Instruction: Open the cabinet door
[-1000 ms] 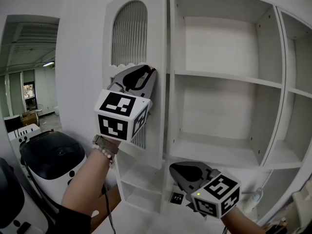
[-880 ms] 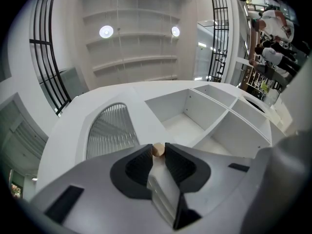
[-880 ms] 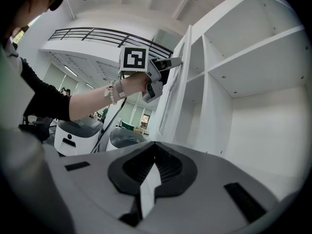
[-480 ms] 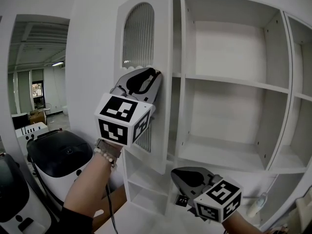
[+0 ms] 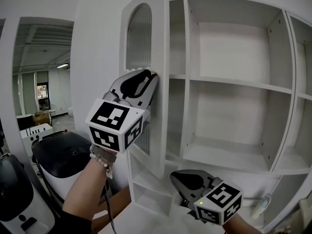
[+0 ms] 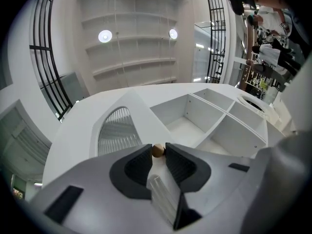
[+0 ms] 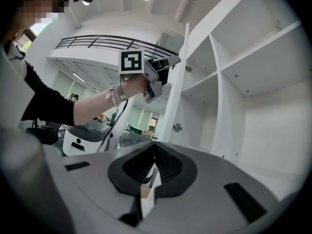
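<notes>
The white cabinet door (image 5: pixel 157 43) with a ribbed arched window stands partly open, hinged at the left of the cabinet (image 5: pixel 234 82). My left gripper (image 5: pixel 152 77) is raised at the door's free edge. In the left gripper view its jaws (image 6: pixel 157 149) are shut on the small round wooden knob (image 6: pixel 157 152), with a pad against each side. My right gripper (image 5: pixel 172 175) hangs low in front of the bottom shelf, jaws shut and empty (image 7: pixel 155 155). The right gripper view also shows the left gripper (image 7: pixel 171 61) at the door edge.
Inside the cabinet are bare white shelves (image 5: pixel 229 152) and upright dividers (image 5: pixel 187 82). A black-and-white appliance (image 5: pixel 58 155) stands at lower left, beside the door's swing. A white cable or small object (image 5: pixel 258 207) lies at lower right.
The door has swung a little further open, showing a narrower face in the head view. My left gripper moved with it, still on the knob. The right gripper has barely shifted.
</notes>
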